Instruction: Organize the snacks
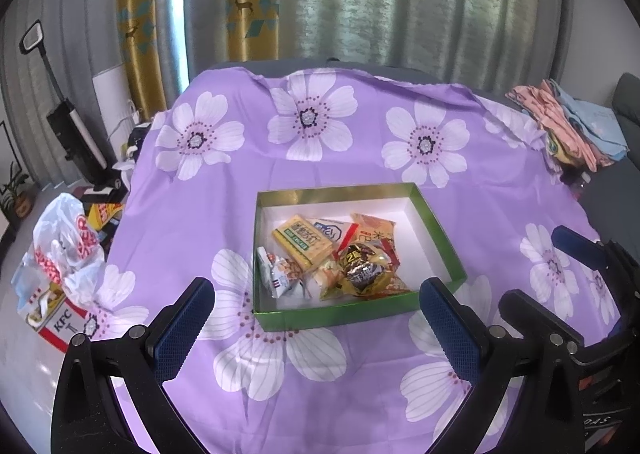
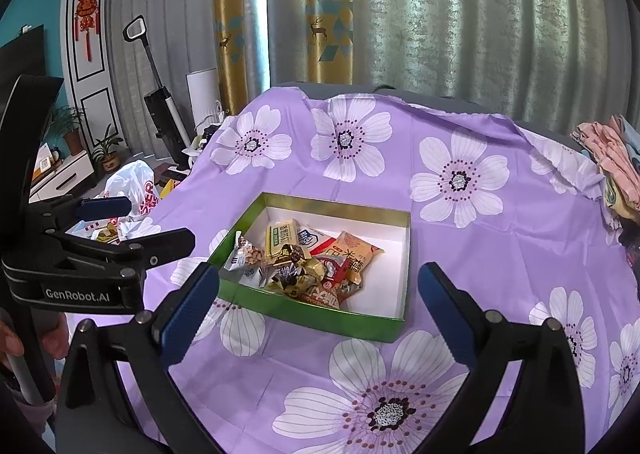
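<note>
Your left hand-held gripper (image 1: 316, 314) hangs wide apart and empty above the worktop's purple flowered cloth (image 1: 360, 157), and your right hand-held gripper (image 2: 320, 294) is just as wide and holds nothing. Just beyond both sits the green box (image 1: 352, 312), lidless, with the snack packets (image 1: 332, 258) heaped toward its left end; its right end shows bare white floor.
</note>
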### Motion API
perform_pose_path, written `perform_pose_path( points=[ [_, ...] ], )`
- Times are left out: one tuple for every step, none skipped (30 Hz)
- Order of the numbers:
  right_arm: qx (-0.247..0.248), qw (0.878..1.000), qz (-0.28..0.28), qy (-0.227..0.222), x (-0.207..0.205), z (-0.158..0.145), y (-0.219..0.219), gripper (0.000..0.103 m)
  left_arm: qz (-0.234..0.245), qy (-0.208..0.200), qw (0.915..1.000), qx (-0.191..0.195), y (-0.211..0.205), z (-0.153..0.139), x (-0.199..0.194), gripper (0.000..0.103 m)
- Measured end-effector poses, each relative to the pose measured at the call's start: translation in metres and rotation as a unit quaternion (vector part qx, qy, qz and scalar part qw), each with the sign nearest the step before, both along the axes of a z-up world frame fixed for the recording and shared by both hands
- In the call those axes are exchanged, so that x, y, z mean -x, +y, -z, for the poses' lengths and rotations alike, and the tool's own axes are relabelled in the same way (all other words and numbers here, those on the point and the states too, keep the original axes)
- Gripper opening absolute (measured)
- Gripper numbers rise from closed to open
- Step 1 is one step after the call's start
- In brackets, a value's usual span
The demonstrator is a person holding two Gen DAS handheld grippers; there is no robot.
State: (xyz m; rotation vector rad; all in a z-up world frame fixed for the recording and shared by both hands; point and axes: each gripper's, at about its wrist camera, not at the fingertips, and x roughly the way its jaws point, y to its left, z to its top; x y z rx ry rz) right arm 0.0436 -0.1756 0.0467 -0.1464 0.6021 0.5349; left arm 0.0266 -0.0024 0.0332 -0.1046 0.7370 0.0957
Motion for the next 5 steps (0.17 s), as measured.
perform_pose_path(
  points=[
    [0.000, 1.000, 0.000, 0.001, -0.0001, -0.0001, 0.0001, 0.101, 0.002, -0.002, 1.0000, 0.001, -0.0002, -0.0004, -0.0002, 0.102],
    [0.000, 1.000, 0.000, 0.001, -0.0007, -0.0003, 0.0005, 0.101, 0.002, -0.005, 1.0000, 0.002, -0.0004, -0.0006, -0.0001, 0.102],
    [0.000, 1.000, 0.000, 0.001, -0.0008, -0.0003, 0.0005, 0.101, 0.003, -0.007, 1.0000, 0.003, -0.0001, -0.0010, -0.0004, 0.102],
    [0.000, 1.000, 0.000, 0.001, -0.0007, -0.0002, 0.0006, 0.101, 0.002, -0.007, 1.0000, 0.002, 0.0002, -0.0006, -0.0016, 0.102],
    [0.000, 1.000, 0.001, 0.001, -0.0006, -0.0003, 0.0005, 0.101, 0.000, -0.006, 1.0000, 0.000, 0.0006, -0.0006, -0.0028, 0.102]
  ],
)
